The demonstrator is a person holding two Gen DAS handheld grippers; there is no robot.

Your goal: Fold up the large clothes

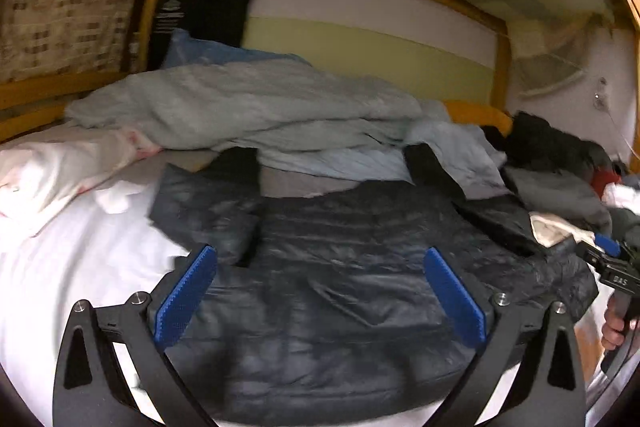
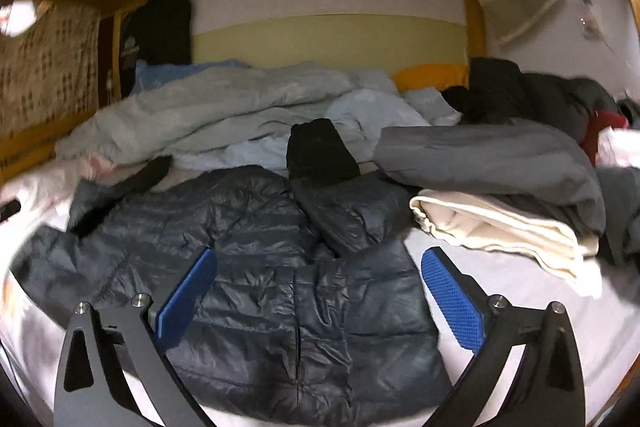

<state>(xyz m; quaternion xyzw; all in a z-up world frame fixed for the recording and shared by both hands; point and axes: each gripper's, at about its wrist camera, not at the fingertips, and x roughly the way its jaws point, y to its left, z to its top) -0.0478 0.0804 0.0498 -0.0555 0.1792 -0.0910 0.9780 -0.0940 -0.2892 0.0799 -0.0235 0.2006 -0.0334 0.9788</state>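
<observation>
A dark navy quilted puffer jacket (image 1: 340, 327) lies spread on the white sheet (image 1: 80, 259) of a bed. In the right wrist view the jacket (image 2: 280, 307) shows its centre seam, and one sleeve (image 2: 340, 211) with a black cuff is bent up across its upper part. My left gripper (image 1: 320, 253) hangs over the jacket's middle, open, its blue pads (image 1: 184, 299) wide apart with nothing pressed between them. My right gripper (image 2: 320, 254) is also open above the jacket's right half. It shows at the right edge of the left wrist view as well, right gripper (image 1: 606, 251), held by a hand (image 1: 614, 327).
A rumpled pale grey duvet (image 1: 248, 107) fills the bed behind the jacket. At the right lie a grey garment (image 2: 500, 155), a folded cream cloth (image 2: 500, 227) and darker clothes (image 2: 540, 95). White bedding (image 1: 52, 167) bunches at the left. A wooden bed frame (image 1: 502, 47) and a wall close the back.
</observation>
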